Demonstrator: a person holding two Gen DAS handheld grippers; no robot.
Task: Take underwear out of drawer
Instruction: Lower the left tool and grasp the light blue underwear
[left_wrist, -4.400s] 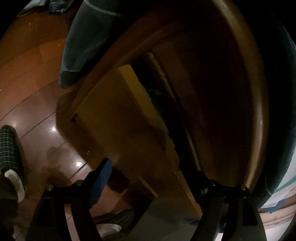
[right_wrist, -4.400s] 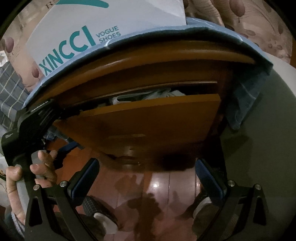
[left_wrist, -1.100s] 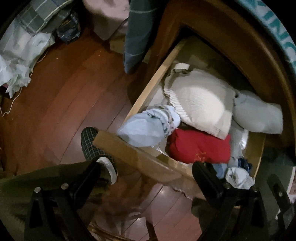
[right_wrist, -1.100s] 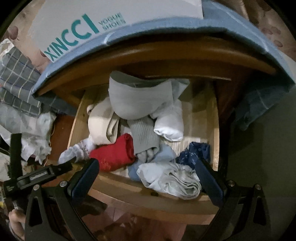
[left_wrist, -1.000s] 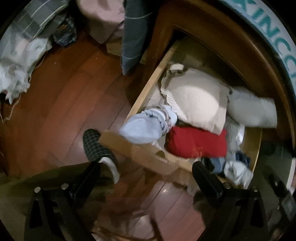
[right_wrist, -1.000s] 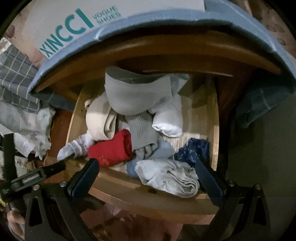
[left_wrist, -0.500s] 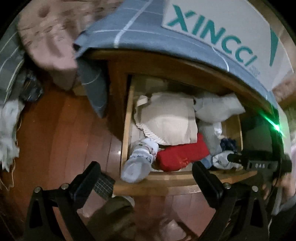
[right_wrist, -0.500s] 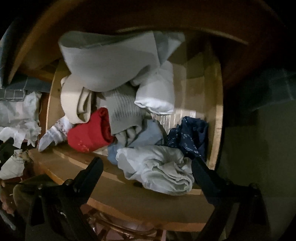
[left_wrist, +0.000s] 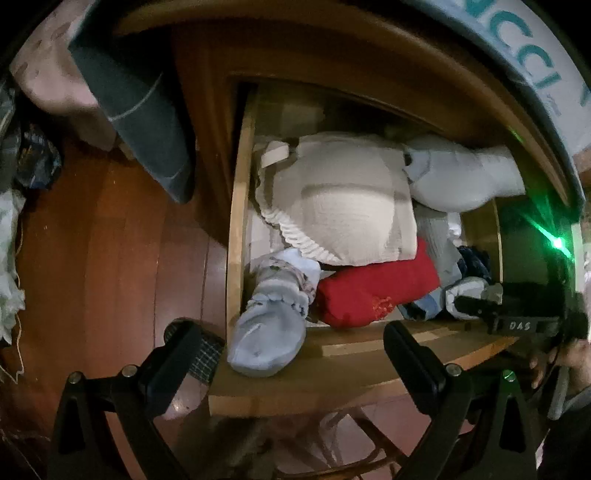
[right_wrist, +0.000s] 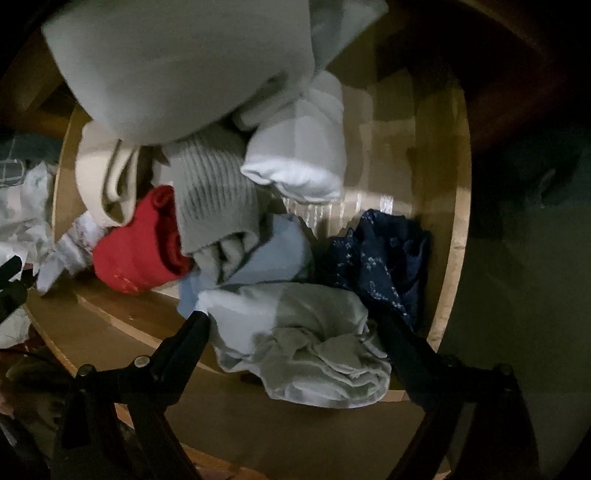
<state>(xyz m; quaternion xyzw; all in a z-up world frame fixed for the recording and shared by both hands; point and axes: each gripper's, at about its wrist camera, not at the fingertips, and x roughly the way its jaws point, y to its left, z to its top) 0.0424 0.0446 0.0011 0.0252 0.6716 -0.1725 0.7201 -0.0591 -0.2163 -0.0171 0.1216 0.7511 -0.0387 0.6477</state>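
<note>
Lowered right hand-held gripper (right_wrist: 291, 325) straddles crumpled pale grey-white underwear (right_wrist: 306, 343)

Readable text appears only in the left wrist view. Large teal letters "CCI" (left_wrist: 517, 48) stand on a white box that lies on top of the wooden cabinet, at the far right; the word is cut off at both ends by the picture edge, and a line of small print beside it is too small to read. Pale letters "DAS" (left_wrist: 519, 326) stand on the black body of the right gripper (left_wrist: 476, 306), at the near right. The right wrist view shows no legible text.
</note>
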